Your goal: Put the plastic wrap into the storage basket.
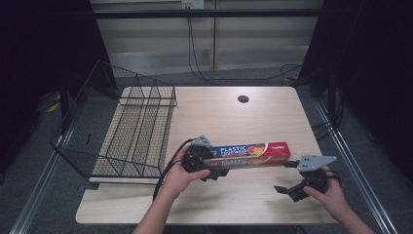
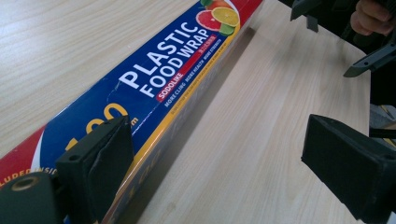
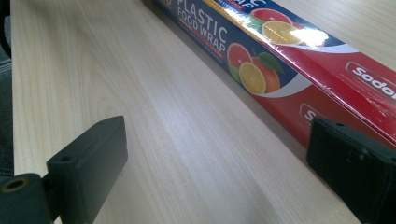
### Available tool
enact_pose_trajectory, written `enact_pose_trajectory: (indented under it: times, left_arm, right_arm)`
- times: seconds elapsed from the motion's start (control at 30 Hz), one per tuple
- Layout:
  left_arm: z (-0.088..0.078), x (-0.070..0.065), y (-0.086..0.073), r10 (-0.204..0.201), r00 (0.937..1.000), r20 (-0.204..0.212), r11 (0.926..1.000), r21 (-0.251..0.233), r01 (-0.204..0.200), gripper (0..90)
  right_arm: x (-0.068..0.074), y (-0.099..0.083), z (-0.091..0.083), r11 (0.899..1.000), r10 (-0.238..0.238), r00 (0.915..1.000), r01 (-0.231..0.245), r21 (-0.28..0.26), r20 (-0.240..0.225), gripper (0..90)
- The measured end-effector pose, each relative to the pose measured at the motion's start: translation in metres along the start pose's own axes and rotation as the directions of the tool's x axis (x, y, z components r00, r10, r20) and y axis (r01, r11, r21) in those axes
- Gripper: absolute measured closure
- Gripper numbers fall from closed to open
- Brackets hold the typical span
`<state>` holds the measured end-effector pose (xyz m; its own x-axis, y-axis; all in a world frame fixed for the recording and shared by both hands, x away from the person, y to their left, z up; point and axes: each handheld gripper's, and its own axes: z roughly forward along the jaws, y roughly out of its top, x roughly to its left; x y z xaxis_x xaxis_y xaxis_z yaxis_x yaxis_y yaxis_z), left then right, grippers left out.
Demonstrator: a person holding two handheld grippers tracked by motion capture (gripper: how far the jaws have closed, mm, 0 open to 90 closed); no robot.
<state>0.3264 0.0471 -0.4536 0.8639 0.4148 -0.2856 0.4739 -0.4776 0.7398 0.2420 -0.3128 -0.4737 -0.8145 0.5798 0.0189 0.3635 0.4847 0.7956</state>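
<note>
Light wood table [image 1: 253, 117] has the plastic food wrap box [image 1: 251, 153] lying flat, right of the wire basket [image 1: 131, 131]. Your left gripper [image 1: 214, 171] sits spread wide at the box's left end, your right gripper [image 1: 287, 176] spread wide by its right end, gripping nothing.

wire basket [image 1: 131, 131] at table's left; cables [image 1: 195, 53] on floor beyond
</note>
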Motion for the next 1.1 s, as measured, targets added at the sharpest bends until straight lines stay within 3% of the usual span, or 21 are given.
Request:
enact_pose_trajectory:
  times: [0.6,0.7,0.77,0.9,1.1]
  left_arm:
    - [-0.007,-0.007,0.013,0.022,0.9996,0.015,0.9984,-0.052,-0.022,5.5]
    - [-0.006,-0.011,0.017,0.001,0.9999,-0.012,0.9978,-0.067,-0.002,4.0]
    - [-0.006,-0.013,0.019,0.023,0.9997,-0.006,0.9978,-0.062,-0.024,2.9]
    - [-0.007,-0.020,0.023,0.090,0.9954,-0.033,0.9949,-0.043,-0.091,2.4]
    - [-0.008,-0.017,0.034,0.083,0.9964,-0.020,0.9957,-0.039,-0.083,3.7]
  right_arm:
    - [0.000,-0.002,-0.006,1.000,0.003,1.0000,-0.003,-0.010,0.003,5.2]
    - [0.000,-0.002,-0.006,1.000,0.004,1.0000,-0.004,-0.009,0.003,5.3]
    - [0.001,-0.001,-0.006,1.000,0.004,1.0000,-0.004,-0.012,0.007,5.2]
    - [0.001,-0.001,-0.006,1.000,0.007,1.0000,-0.007,-0.012,0.006,5.3]
    - [-0.002,0.000,-0.005,1.000,0.010,1.0000,-0.010,-0.014,0.000,5.2]
